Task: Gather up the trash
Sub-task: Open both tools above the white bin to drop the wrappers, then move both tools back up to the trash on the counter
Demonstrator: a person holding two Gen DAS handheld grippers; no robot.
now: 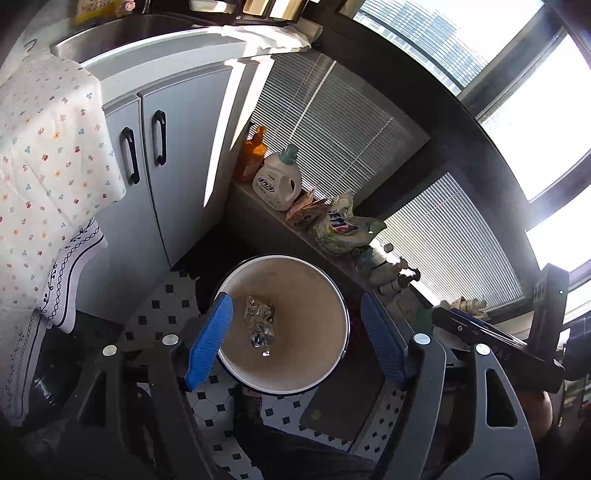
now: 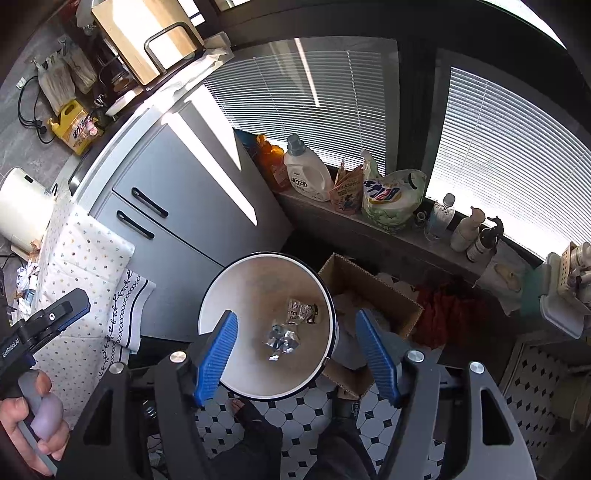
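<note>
- Two crumpled foil wrappers [image 2: 291,325] lie at the bottom of a round white bin [image 2: 236,280] with a dark rim, which stands on a black-and-white tiled floor [image 2: 295,410].
- The bin sits just beside grey cabinet doors [image 2: 184,206] with black handles; a low ledge [image 2: 373,225] under slatted blinds carries a white detergent bottle [image 2: 308,173], an orange bottle and a green refill pouch [image 2: 395,197].
- A flowered cloth [image 1: 48,155] hangs at the cabinet's side.
- The left gripper [image 1: 295,339] and right gripper [image 2: 295,354] both hang above the bin, blue jaws spread wide, gripping nothing.
- Only the right wrist view shows an open cardboard box [image 2: 373,291] touching the bin's far side, a yellow jug and a cutting board on the counter, and the person's hand [image 2: 33,421] on the other gripper's handle.
- Only the left wrist view shows the steel sink [image 1: 122,33].
</note>
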